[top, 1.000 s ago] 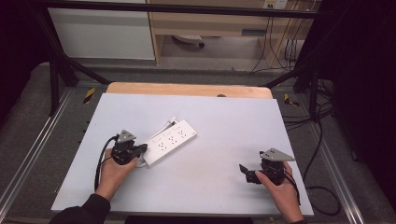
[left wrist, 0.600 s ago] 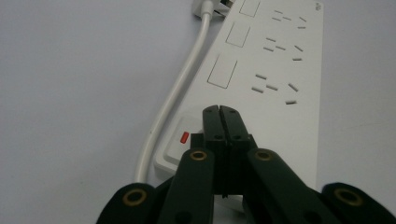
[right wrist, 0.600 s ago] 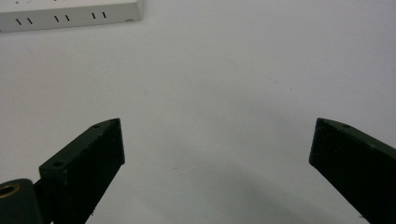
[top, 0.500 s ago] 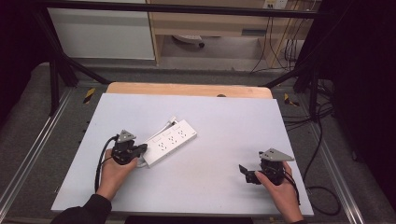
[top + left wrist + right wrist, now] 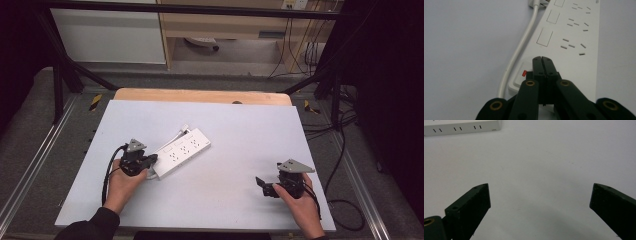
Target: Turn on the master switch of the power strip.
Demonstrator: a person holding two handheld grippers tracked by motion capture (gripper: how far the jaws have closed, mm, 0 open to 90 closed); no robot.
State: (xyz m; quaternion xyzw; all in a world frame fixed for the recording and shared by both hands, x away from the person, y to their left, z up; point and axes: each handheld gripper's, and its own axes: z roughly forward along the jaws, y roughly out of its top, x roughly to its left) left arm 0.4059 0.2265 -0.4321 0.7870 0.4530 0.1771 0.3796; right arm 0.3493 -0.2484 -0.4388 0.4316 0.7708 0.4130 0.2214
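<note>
From the high view, a white power strip (image 5: 181,152) lies flat on a pale table (image 5: 235,125), slanting from about seven o'clock up toward one o'clock, left of the table's middle. The left gripper (image 5: 150,160), held in the person's left hand (image 5: 122,182), sits at the strip's seven o'clock end, touching or nearly touching it. The right gripper (image 5: 261,186) rests well apart, toward four o'clock on the table, held in the right hand (image 5: 300,205) and pointing toward nine o'clock. In the left gripper view, the two black jaws are pressed together with nothing between them, their joined tip over the strip's near end just beside a rocker switch with a small red mark (image 5: 524,73); whether the tip presses down cannot be told. A white cord (image 5: 520,50) runs along the strip's side at nine o'clock. In the right gripper view, the jaws stand wide apart over bare table, with the strip's edge (image 5: 461,127) far off at eleven o'clock. The strip looks rigid, light, smooth plastic, likely to slide when pushed; gripping across its narrow width near the middle seems safest, while the cord is limp and would drag.
</note>
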